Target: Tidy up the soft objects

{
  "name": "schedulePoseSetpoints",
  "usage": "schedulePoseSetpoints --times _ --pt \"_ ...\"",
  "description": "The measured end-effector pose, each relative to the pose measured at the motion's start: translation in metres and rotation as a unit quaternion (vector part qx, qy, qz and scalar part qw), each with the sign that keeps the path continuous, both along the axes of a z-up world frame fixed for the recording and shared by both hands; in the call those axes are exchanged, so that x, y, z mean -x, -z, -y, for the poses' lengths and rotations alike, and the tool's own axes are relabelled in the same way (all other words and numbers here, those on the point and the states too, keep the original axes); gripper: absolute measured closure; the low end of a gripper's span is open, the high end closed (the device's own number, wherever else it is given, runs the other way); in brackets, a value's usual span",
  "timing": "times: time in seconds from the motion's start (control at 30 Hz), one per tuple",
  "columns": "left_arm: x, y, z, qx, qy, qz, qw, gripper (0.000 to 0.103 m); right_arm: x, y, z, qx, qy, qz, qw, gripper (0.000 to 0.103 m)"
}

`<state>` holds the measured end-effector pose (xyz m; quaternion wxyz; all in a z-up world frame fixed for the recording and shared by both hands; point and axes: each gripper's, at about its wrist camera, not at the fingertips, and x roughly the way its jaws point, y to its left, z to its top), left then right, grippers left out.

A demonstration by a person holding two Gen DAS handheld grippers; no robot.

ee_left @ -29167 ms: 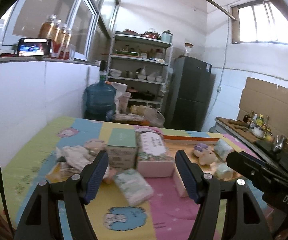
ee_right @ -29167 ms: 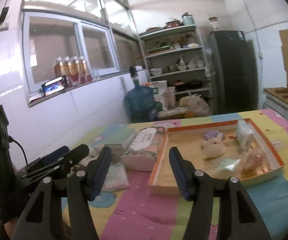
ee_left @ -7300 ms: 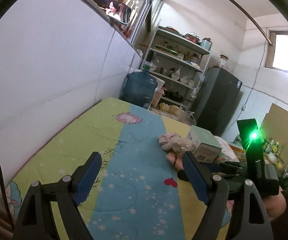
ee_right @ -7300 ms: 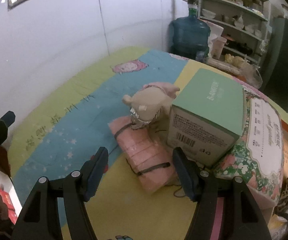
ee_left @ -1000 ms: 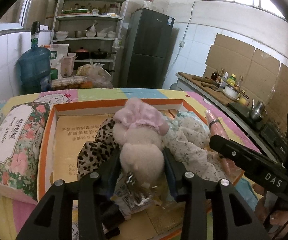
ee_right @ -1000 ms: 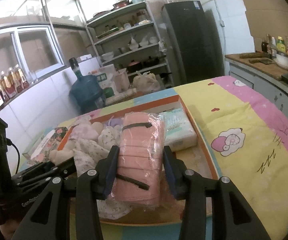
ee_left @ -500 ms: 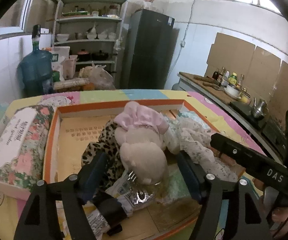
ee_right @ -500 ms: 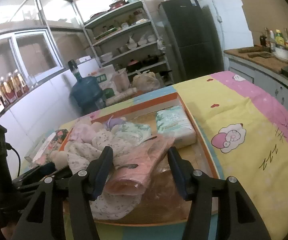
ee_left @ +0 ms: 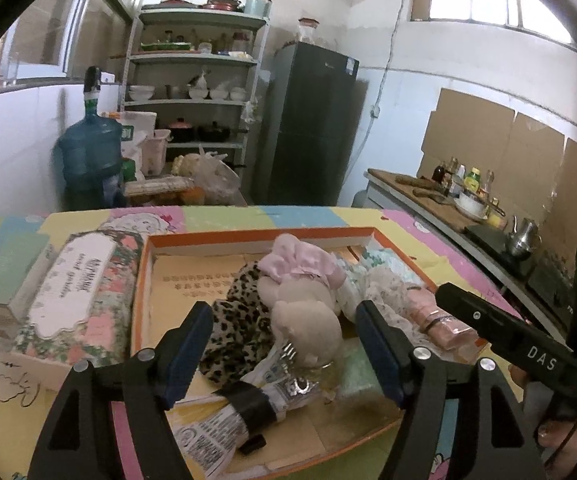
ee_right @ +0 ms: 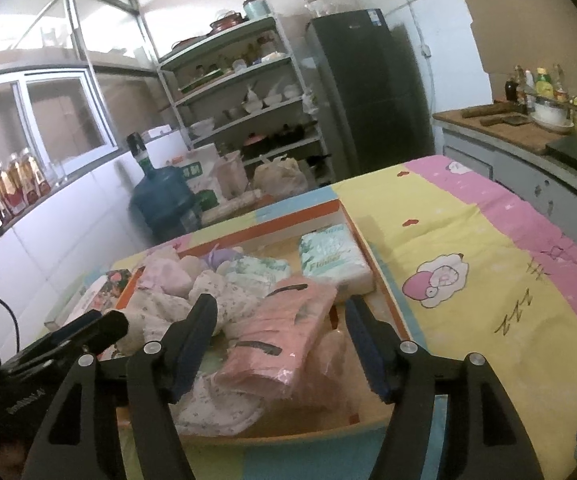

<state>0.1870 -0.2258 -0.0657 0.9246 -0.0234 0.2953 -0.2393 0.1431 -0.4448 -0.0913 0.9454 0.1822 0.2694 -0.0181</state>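
Note:
An orange-rimmed cardboard tray point(ee_left: 256, 235) point(ee_right: 380, 280) on the colourful table holds a pile of soft things. A beige plush toy with a pink bonnet point(ee_left: 304, 316) lies on a leopard-print cloth point(ee_left: 240, 304), and my left gripper point(ee_left: 284, 352) stands open around it without touching. A pink wrapped pack point(ee_right: 284, 332) lies on floral cloth point(ee_right: 216, 300). Around the pack my right gripper point(ee_right: 280, 340) is still opening, its pads clear of it. A white tissue pack point(ee_right: 332, 256) lies at the tray's far right.
A floral tissue box point(ee_left: 76, 296) and a green box point(ee_left: 4, 260) sit left of the tray. A blue water jug point(ee_left: 88, 156), shelves point(ee_left: 196, 100) and a dark fridge point(ee_left: 308, 128) stand behind the table. A counter with bottles point(ee_right: 528, 120) runs along the right.
Both grippers have opened and let go: the plush toy now rests on the leopard cloth and the pink pack has dropped flat into the tray. The left gripper has drawn back and up.

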Motion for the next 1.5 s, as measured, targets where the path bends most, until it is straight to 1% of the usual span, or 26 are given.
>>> schedulePoseSetpoints --times 0.07,0.17,0.3,0.4,0.53,0.6,0.7,0.77,0.83,0.9,1.0,1.1,1.37,1.5 --pt "0.006 -0.005 -0.006 0.004 -0.006 0.009 0.9999 0.03 0.006 -0.004 -0.003 0.003 0.004 0.006 1.0 0.035" --pt "0.017 -0.011 -0.014 0.0 -0.023 0.026 0.9994 0.03 0.017 -0.01 -0.01 0.012 0.007 0.016 1.0 0.035" --pt "0.034 -0.018 -0.026 -0.004 -0.038 0.046 0.9982 0.03 0.032 -0.02 -0.029 0.037 0.01 0.031 0.999 0.034" --pt "0.045 -0.023 -0.034 -0.004 -0.046 0.051 0.9976 0.03 0.041 -0.026 -0.045 0.053 0.011 0.038 0.998 0.034" --pt "0.06 -0.029 -0.045 -0.026 -0.066 0.056 0.9959 0.03 0.053 -0.029 -0.062 0.071 0.003 0.043 0.997 0.034" --pt "0.069 -0.033 -0.051 -0.03 -0.073 0.062 0.995 0.03 0.058 -0.032 -0.069 0.075 -0.002 0.045 0.996 0.034" --pt "0.079 -0.036 -0.064 -0.024 -0.083 0.06 0.9945 0.03 0.069 -0.037 -0.081 0.083 0.003 0.056 0.995 0.034" --pt "0.089 -0.039 -0.074 -0.013 -0.083 0.061 0.9946 0.03 0.078 -0.041 -0.088 0.093 0.008 0.065 0.993 0.033" --pt "0.098 -0.041 -0.081 -0.004 -0.078 0.063 0.9949 0.03 0.089 -0.046 -0.098 0.106 0.012 0.075 0.992 0.028" --pt "0.107 -0.043 -0.086 -0.001 -0.074 0.068 0.9949 0.03 0.099 -0.051 -0.109 0.112 0.011 0.082 0.99 0.028" --pt "0.126 -0.049 -0.095 -0.001 -0.069 0.085 0.994 0.03 0.11 -0.055 -0.12 0.097 0.003 0.083 0.992 0.028" --pt "0.141 -0.054 -0.103 -0.007 -0.077 0.096 0.9924 0.03 0.116 -0.057 -0.132 0.079 0.001 0.072 0.994 0.028" --pt "0.183 -0.058 -0.133 -0.026 -0.117 0.108 0.9868 0.03 0.156 -0.067 -0.174 0.126 0.037 0.082 0.988 0.028" --pt "0.203 -0.063 -0.146 -0.026 -0.135 0.119 0.9833 0.03 0.173 -0.067 -0.187 0.135 0.041 0.086 0.986 0.028"
